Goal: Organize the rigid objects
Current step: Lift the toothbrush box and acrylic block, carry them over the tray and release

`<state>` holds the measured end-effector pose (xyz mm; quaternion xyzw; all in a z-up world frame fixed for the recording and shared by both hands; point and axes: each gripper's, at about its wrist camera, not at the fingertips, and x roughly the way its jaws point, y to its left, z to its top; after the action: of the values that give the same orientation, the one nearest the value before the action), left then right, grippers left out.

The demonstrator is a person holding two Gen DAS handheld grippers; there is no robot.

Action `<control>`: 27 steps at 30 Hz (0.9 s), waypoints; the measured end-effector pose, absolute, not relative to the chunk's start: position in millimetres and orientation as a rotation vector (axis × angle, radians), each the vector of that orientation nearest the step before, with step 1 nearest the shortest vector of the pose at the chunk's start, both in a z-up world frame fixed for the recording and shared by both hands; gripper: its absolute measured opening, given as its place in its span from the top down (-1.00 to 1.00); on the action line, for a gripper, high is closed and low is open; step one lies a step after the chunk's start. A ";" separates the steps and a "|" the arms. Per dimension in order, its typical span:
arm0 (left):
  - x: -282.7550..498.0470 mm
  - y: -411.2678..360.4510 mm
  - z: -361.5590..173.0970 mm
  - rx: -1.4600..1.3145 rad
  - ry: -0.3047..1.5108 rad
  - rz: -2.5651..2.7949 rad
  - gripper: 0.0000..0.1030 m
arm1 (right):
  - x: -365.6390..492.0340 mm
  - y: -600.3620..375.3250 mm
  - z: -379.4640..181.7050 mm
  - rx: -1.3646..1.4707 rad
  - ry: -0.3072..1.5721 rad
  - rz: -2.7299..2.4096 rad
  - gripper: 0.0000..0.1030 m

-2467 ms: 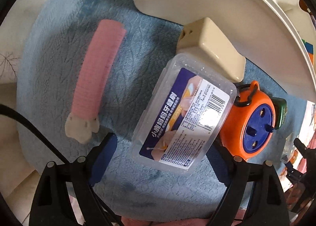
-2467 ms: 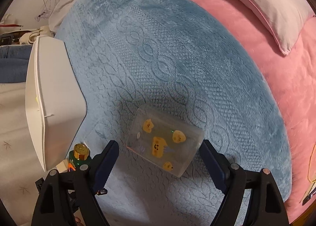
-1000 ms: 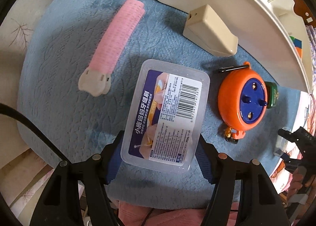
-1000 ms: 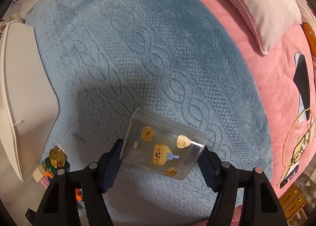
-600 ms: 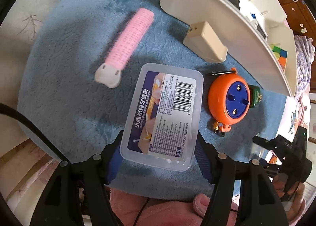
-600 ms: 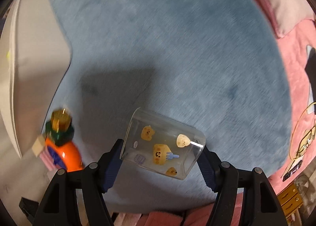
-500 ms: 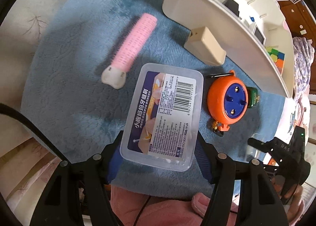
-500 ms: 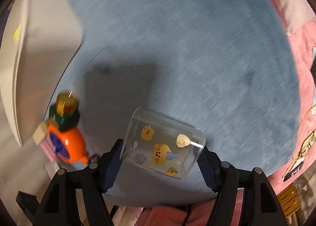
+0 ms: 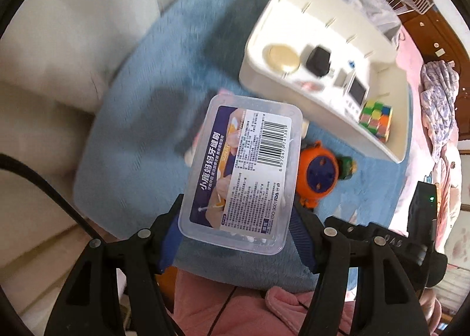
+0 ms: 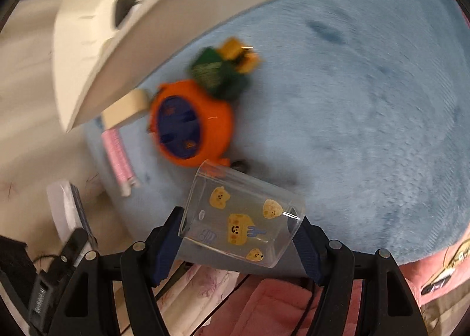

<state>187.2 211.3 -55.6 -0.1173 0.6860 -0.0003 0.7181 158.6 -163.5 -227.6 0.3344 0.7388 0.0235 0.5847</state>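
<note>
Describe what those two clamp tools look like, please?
Each hand-held gripper, left and right, has black plastic arms with silver screws and ribbed dark-blue pads. A black cable runs beside the left one.

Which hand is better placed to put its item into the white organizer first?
Left, probably. Its tool holds the labelled box facing the organizer's open compartments; the right view shows mainly its outer wall.
</note>
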 end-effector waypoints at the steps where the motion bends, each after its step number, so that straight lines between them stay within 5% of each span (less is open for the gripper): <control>1: 192.2 205.9 -52.8 -0.250 1.503 -0.001 -0.33 | 154.2 -171.0 -225.8 0.769 1.713 0.075 -0.38; 27: 312.8 134.6 -25.0 -0.038 1.248 -0.163 -0.33 | 232.7 -171.6 -110.0 0.517 1.289 0.136 -0.38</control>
<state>312.8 134.6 -25.0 -0.0176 0.5836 -0.0764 0.8082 232.7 -171.6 -110.0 0.2382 0.5934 0.0627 0.7663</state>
